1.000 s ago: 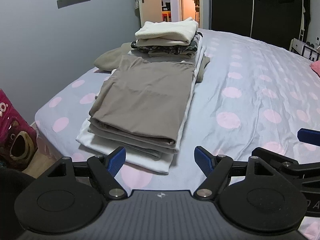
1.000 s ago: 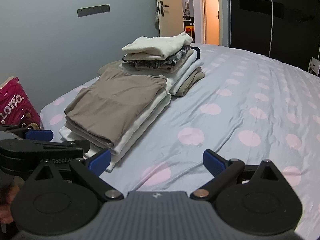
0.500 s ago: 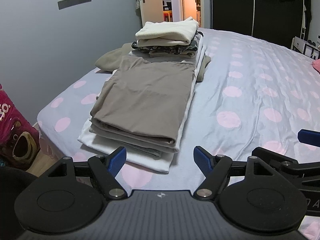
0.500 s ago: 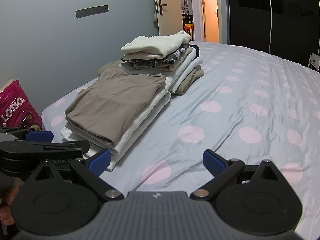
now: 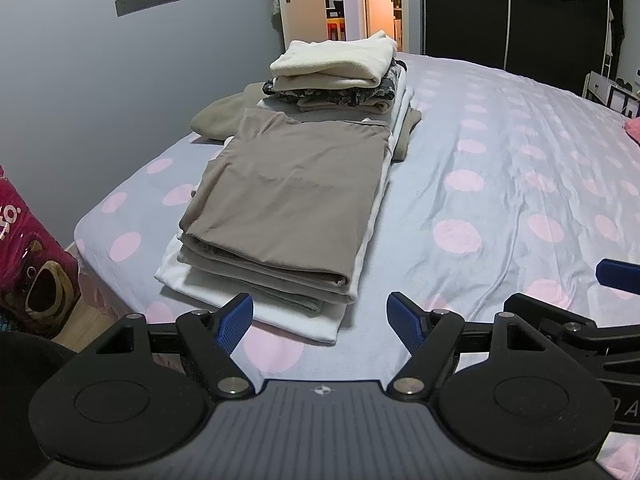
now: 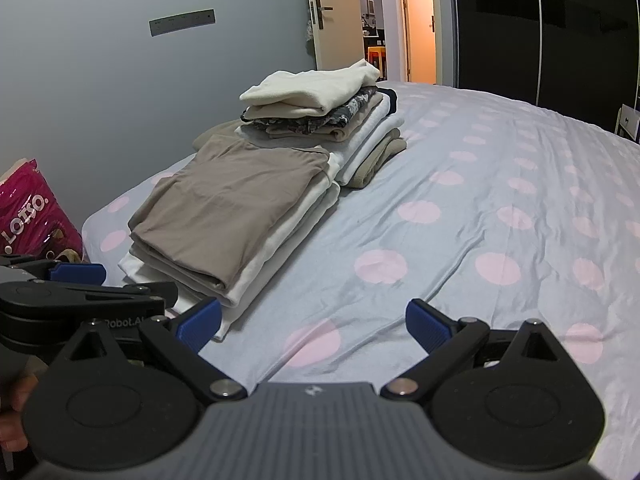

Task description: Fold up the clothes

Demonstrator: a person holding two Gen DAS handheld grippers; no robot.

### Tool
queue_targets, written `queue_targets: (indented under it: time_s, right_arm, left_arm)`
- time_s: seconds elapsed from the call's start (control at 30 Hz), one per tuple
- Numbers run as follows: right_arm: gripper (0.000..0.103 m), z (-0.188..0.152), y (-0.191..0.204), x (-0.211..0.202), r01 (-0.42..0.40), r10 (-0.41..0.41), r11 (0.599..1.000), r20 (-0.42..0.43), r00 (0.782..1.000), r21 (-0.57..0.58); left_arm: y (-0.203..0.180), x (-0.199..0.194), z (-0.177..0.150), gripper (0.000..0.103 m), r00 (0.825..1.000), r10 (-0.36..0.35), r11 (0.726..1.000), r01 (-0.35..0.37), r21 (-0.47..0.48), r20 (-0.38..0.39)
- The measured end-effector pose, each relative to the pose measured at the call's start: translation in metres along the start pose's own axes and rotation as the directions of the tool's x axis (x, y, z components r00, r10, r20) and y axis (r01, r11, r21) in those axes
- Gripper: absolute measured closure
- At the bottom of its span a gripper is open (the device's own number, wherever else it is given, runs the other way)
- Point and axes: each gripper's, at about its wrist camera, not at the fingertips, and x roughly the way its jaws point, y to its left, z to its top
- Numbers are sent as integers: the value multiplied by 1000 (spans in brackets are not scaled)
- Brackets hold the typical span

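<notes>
The room is evenly but dimly lit in a cool, bluish cast, while warm orange light glows through the open doorway [image 5: 376, 0] far ahead of each tool. Shadows are soft: a faint one hugs the near edge of the folded clothes [image 5: 288, 200] on the bed [image 5: 500, 208]. Both views are sharp, with no motion blur. Fisheye distortion bows the bed and walls, and the frame corners are vignetted dark. The wardrobe [image 6: 540, 32] ahead to the right is nearly black.

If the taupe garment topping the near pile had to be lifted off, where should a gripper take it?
Probably the taupe garment by its rounded folded edge facing the camera, approached from the near side of the bed; that edge overhangs the white layers beneath.
</notes>
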Motion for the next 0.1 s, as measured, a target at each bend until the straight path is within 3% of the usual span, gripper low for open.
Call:
queue_targets:
  time_s: [0.1]
  right_arm:
    - [4,0,-2,0,-6,7,1000,-2,1000,8]
  left_arm:
    - [0,1,-1,31,1000,-1,1000,1,5,-1]
